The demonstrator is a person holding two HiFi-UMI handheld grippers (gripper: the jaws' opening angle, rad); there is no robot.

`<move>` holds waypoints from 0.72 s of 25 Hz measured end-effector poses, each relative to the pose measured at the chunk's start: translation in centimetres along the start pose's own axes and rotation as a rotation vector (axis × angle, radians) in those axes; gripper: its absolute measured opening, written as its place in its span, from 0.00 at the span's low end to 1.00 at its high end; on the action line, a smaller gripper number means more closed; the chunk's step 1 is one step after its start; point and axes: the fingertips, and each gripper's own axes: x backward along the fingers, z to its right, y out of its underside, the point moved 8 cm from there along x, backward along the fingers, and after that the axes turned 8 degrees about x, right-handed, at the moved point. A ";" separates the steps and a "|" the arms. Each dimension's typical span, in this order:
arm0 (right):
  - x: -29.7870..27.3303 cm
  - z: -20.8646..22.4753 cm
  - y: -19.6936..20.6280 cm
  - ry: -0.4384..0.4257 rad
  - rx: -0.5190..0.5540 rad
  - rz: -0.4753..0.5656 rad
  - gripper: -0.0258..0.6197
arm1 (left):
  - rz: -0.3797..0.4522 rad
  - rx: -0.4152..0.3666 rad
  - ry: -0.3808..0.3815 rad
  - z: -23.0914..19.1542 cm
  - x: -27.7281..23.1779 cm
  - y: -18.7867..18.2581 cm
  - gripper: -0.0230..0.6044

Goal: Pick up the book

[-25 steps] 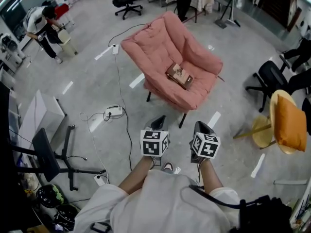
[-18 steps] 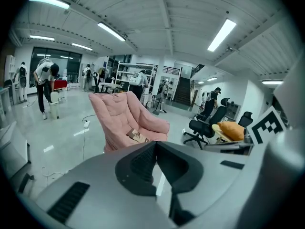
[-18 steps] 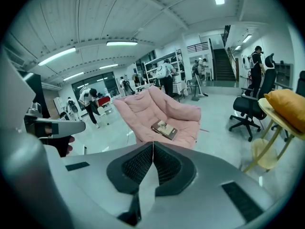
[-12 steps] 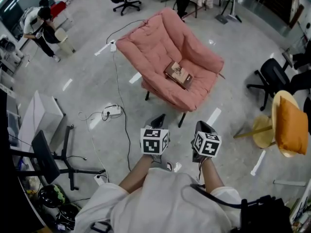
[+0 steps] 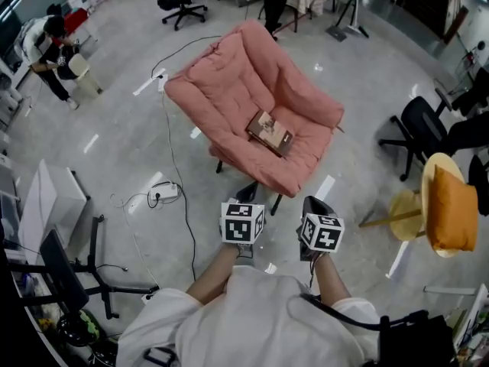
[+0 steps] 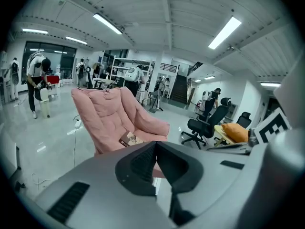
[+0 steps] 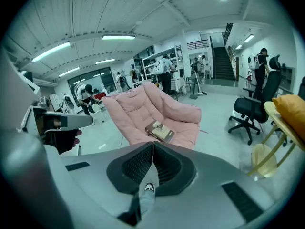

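Note:
A brown book (image 5: 269, 132) lies flat on the seat of a pink padded armchair (image 5: 229, 90). It shows in the left gripper view as the book (image 6: 130, 139) and in the right gripper view as the book (image 7: 159, 130). My left gripper (image 5: 248, 193) and right gripper (image 5: 314, 203) are held side by side in front of the chair's near edge, well short of the book. Both are shut with nothing between the jaws, as the left gripper (image 6: 156, 143) and right gripper (image 7: 152, 143) views show.
A white power strip (image 5: 165, 192) and its cables trail over the floor left of the chair. A black office chair (image 5: 419, 125) and a wooden chair with an orange cushion (image 5: 451, 209) stand at the right. A black stand (image 5: 72, 270) is at the lower left. People work at the back.
The armchair and book have come nearer in the head view and shifted left; both grippers have moved forward toward the chair, still shut and side by side.

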 end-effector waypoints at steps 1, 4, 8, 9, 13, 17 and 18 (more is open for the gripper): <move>-0.7 0.1 -0.8 0.001 0.011 0.002 0.09 | -0.001 0.002 0.004 -0.4 -0.9 -0.8 0.05; -2.7 0.6 -3.3 0.013 0.023 0.002 0.09 | -0.006 0.002 0.017 -1.3 -3.6 -3.3 0.05; -5.2 1.4 -6.0 0.030 0.003 -0.001 0.09 | -0.019 -0.024 0.038 -2.2 -6.5 -6.6 0.05; -5.8 1.6 -6.6 0.035 -0.002 -0.002 0.09 | -0.022 -0.028 0.042 -2.4 -7.2 -7.4 0.05; -8.5 2.4 -8.9 0.051 -0.018 -0.013 0.09 | -0.031 -0.041 0.058 -3.3 -10.1 -10.3 0.05; -11.4 2.8 -11.3 0.047 -0.013 -0.010 0.09 | -0.043 -0.055 0.060 -4.5 -13.1 -12.4 0.05; -12.1 2.8 -11.8 0.043 -0.006 -0.006 0.09 | -0.044 -0.058 0.058 -4.9 -13.8 -12.9 0.05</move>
